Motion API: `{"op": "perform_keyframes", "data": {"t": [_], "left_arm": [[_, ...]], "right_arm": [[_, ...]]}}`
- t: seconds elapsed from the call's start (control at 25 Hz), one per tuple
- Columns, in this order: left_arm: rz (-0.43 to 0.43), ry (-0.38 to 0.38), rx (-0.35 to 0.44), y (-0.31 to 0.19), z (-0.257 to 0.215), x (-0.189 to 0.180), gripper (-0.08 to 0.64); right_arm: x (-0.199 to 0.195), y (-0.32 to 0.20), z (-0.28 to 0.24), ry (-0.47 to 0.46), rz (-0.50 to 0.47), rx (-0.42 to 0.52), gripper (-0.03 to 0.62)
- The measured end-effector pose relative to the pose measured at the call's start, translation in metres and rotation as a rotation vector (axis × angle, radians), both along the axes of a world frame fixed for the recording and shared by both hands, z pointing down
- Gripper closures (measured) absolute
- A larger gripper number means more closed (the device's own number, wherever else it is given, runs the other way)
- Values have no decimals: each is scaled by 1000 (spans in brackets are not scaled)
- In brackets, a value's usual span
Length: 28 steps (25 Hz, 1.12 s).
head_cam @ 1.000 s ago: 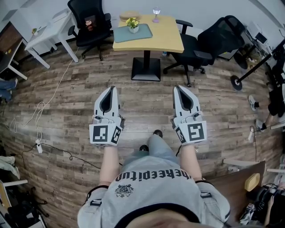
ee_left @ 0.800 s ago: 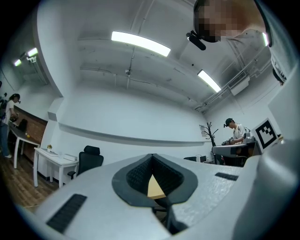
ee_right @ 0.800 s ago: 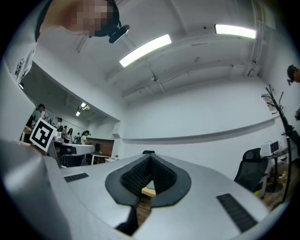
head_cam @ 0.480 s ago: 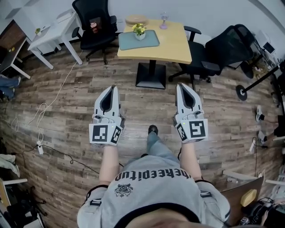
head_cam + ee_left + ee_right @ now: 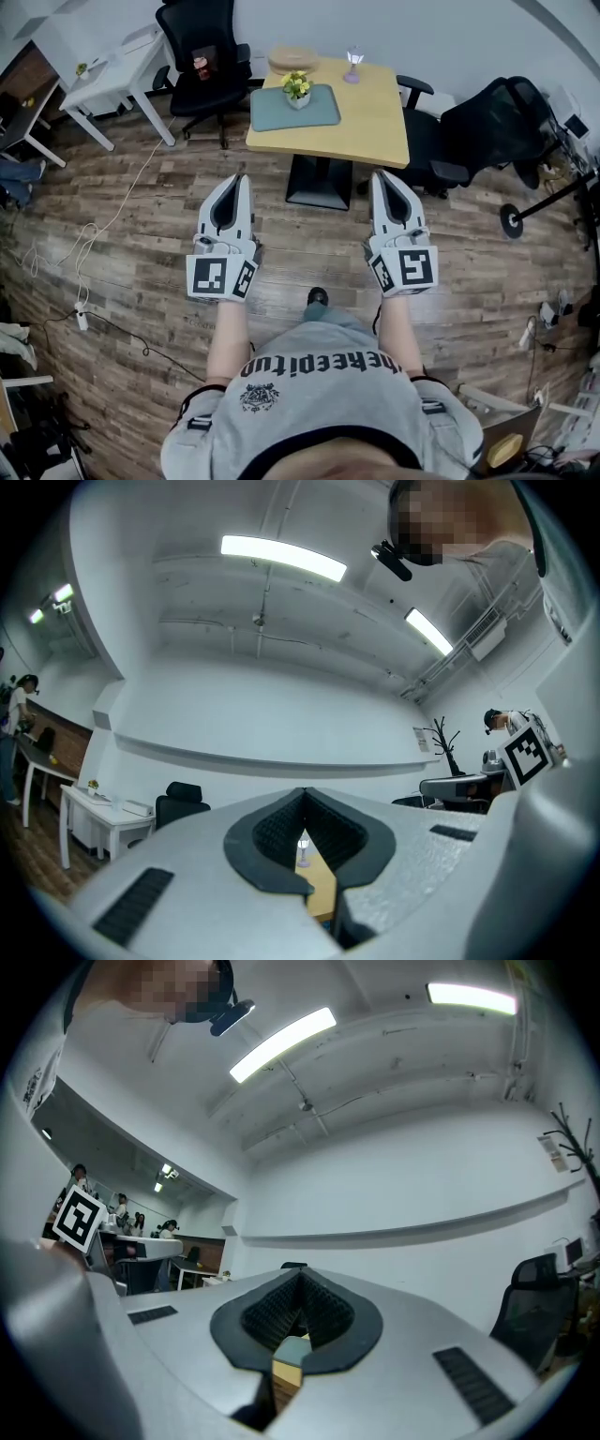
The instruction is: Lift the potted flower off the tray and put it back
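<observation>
Room: brown wood-plank floor (image 5: 141, 244) with a plain white wall behind.

Furniture: a square pale-yellow wooden table (image 5: 375, 117) on a black pedestal stands against the far side of the room. One black office chair (image 5: 202, 47) is at its left edge and another black office chair (image 5: 487, 122) at its right. A white desk (image 5: 103, 75) stands further left.

A white cable (image 5: 103, 220) trails over the floor on the left to a white power strip (image 5: 81, 319).

Table surface: a flat grey-green rectangular tray (image 5: 309, 117) lies on the left half, running from the left edge toward the middle. The potted flower (image 5: 297, 89) has yellow blooms and green leaves in a small white pot. It stands upright on the tray at its far edge, about midway along. A round light-wood board (image 5: 292, 60) sits just beyond the tray at the table's far left corner. A small clear stemmed glass (image 5: 353, 66) stands at the far edge, right of the board. The right half of the table is bare.

Grippers: the left gripper (image 5: 238, 187) and right gripper (image 5: 382, 186), both white with black pads, are held side by side over the floor. They stop short of the table's near edge, well apart from the flower. Each gripper view shows its jaws together at the tips with nothing between them.
</observation>
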<state>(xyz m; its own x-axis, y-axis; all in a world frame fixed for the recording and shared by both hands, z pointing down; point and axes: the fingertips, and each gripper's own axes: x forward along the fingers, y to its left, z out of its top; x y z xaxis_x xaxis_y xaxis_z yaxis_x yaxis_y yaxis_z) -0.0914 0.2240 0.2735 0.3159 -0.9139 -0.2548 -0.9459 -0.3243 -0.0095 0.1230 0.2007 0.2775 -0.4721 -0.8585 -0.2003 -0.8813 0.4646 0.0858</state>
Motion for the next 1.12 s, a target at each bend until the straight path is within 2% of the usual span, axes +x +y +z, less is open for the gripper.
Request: {"op": "perform_keyframes", "data": {"t": [0.36,0.68,1.12], "left_arm": [[-39,-21,3,-68,0,13,557],[-51,-14,-19,-104,11,20,557],[-63,-2,-37,-168,23,0,557]], "right_arm": [[7,-77,4,1,-47,-4,591],[10,-116,17,-11,-74,-32,591],[-3,-179,27,-7,-60,-46,591]]}}
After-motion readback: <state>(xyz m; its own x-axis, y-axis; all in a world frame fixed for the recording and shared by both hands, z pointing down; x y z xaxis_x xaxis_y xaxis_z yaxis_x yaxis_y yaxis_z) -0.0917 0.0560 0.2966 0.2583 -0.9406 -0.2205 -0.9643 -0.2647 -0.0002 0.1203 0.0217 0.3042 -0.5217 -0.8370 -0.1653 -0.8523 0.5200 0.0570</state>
